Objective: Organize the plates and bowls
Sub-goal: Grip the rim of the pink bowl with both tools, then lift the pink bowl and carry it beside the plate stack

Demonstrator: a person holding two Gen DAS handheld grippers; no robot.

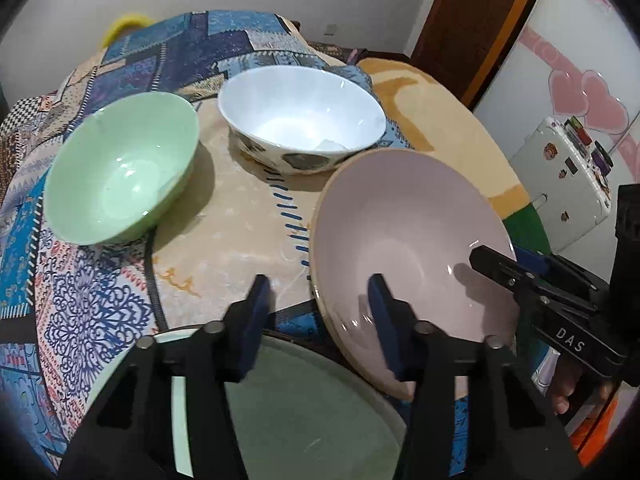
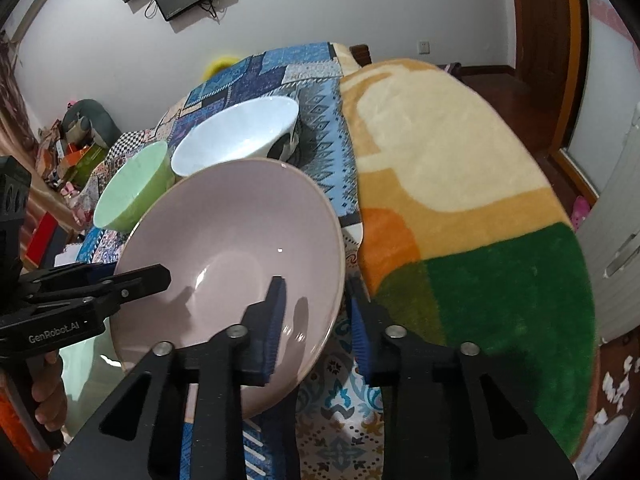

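**Q:** Entry: where is the pink plate (image 1: 400,232)?

**A:** Lower right of the left wrist view and centre left of the right wrist view. It sits tilted, and both of your tools are at it. Its near edge overlaps the pale green plate (image 1: 304,408) at the bottom of the left view. I cannot tell if the two touch.

**Q:** Your right gripper (image 2: 316,300)?

**A:** Clamped on the pink plate's rim, with one pad inside the dish and the other against the outside wall. From the left view its fingers look pinched close on that edge.

**Q:** And your left gripper (image 1: 320,292)?

**A:** It straddles the opposite rim, one finger inside and one outside. A gap shows beside the outer finger, which is blurred. I cannot tell if it grips yet.

**Q:** Other dishes?

**A:** The green bowl (image 1: 120,172) is at left of the left view and the white bowl (image 1: 300,120) is at upper centre. Both stand upright and apart on the patchwork cloth (image 1: 100,300). The fleece blanket (image 2: 460,160) fills the right of the right view.
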